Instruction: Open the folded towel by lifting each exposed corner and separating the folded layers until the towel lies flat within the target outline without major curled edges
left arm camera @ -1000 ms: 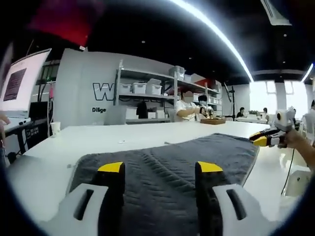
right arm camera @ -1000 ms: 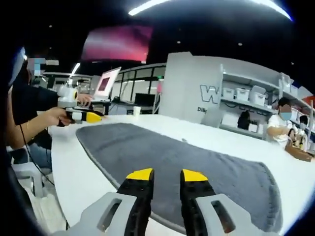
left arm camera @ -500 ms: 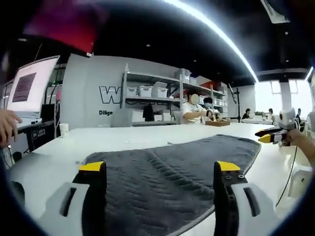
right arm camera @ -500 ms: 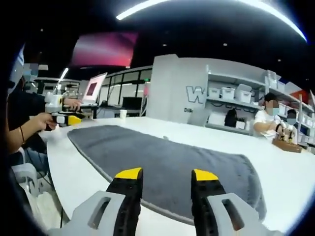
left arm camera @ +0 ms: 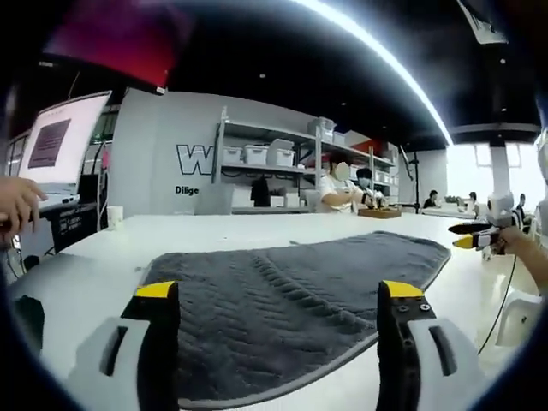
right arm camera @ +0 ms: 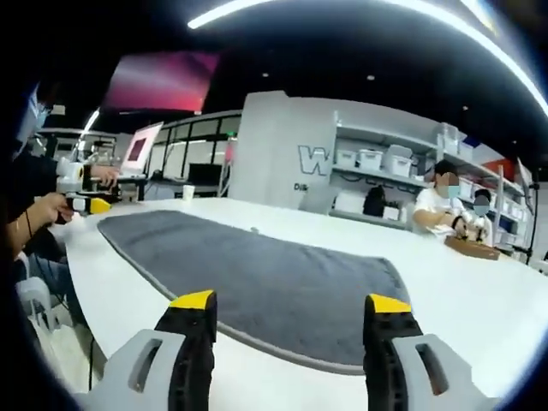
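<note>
A dark grey towel (left arm camera: 291,287) with a ribbed weave lies spread flat on the white table (left arm camera: 103,257). My left gripper (left arm camera: 281,289) is open, its yellow-tipped jaws wide apart just short of the towel's near edge, holding nothing. In the right gripper view the towel (right arm camera: 257,270) stretches away to the left. My right gripper (right arm camera: 291,301) is open too, hovering before the towel's near end. The right gripper (left arm camera: 471,235) also appears at the far right of the left gripper view, held by a hand. The left gripper (right arm camera: 86,204) appears at the far left of the right gripper view.
The table's front edge (right arm camera: 103,291) runs close to the towel. A paper cup (left arm camera: 114,217) and a monitor (left arm camera: 60,141) stand at the left. Shelves with boxes (left arm camera: 265,167) and seated people (right arm camera: 441,205) are behind the table.
Both grippers' jaws have spread wider, the right from nearly shut. Both have drawn back from above the towel to just off its edges. The towel stays flat.
</note>
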`<state>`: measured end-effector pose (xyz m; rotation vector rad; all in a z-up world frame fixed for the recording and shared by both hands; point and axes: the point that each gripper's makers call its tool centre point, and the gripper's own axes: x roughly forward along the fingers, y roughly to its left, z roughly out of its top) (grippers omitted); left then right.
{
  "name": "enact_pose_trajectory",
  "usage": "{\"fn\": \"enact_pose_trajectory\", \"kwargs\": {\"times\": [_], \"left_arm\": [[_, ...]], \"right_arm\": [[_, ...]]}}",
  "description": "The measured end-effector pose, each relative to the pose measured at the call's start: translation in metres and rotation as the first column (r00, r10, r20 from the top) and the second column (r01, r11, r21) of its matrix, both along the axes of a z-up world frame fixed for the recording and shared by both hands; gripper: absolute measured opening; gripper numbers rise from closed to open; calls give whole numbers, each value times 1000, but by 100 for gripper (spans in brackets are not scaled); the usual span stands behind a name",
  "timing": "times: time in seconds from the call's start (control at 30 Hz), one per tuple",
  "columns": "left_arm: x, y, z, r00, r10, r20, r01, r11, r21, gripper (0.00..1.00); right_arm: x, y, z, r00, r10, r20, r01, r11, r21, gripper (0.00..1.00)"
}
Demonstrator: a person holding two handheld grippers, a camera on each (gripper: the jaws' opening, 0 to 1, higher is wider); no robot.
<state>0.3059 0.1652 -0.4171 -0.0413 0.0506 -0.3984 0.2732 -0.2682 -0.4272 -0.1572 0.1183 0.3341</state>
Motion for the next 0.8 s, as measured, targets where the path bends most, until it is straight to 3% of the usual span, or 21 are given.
{"fn": "enact_pose_trajectory", "kwargs": {"times": [0.03,0.17,0.27,0.43,0.8], "left_arm": [[1,6,6,999,45,31,-44,998,-34,98],[-4,5,12,998,47,41,-44,997,-66,99],[-8,2,12,998,46,35,-46,999,0,99],[-13,0,22,998,40,54,-38,999,-35,99],[-20,-10,21,1000,-1,31,1,1000,-5,99]], "right_arm": [[-1,-4,0,1000,-12,-3,12,1000,3,71],[-4,-13,3,999,-41,3,41,999,7,78],[-8,-20,9,998,-54,19,53,998,19,84],[-12,-24,15,998,-59,29,59,998,0,89],[-15,-24,22,999,-43,28,44,999,-17,94]]}}
